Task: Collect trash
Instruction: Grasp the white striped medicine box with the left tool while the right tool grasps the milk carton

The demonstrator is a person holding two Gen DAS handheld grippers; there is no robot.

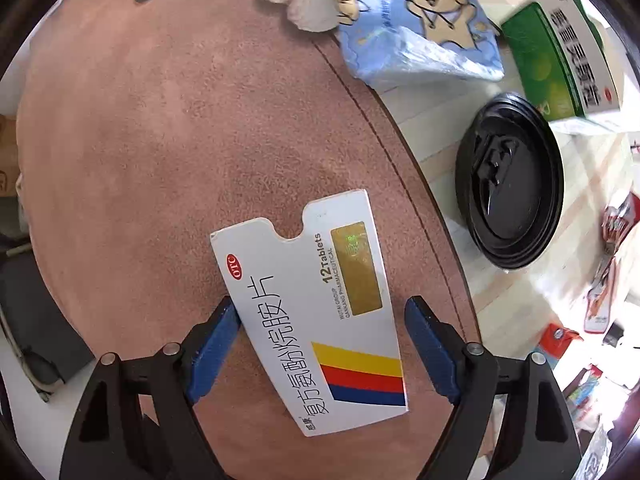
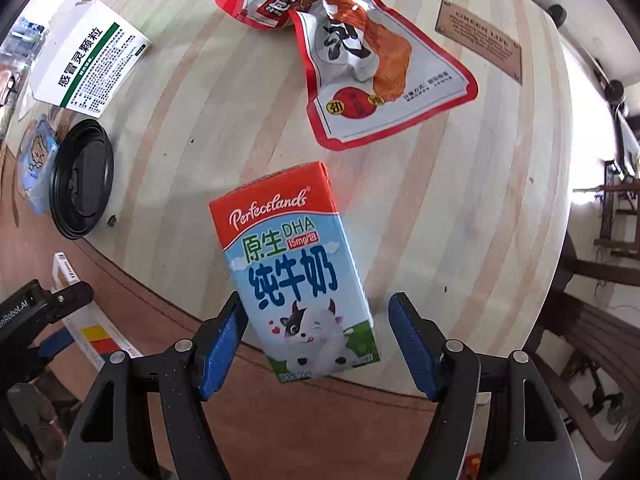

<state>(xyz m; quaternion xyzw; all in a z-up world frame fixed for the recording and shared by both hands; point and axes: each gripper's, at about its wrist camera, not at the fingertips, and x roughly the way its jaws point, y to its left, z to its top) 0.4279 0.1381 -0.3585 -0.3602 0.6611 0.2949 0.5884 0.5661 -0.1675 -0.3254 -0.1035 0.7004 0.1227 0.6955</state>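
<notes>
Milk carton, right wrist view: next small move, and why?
Probably close the right gripper on the milk carton. The carton already sits between the blue fingers, left pad at or near its edge, a gap remaining on the right. It lies at the wooden table edge, so squeezing beats pushing it.

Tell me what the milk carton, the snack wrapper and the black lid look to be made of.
Milk carton: coated paperboard, judging by its crisp folded edges and smooth printed faces. Snack wrapper: thin plastic or foil film, glossy, crumpled with bright glare spots. Black lid: moulded plastic, semi-gloss, with a raised rim and a shaped tab.
</notes>
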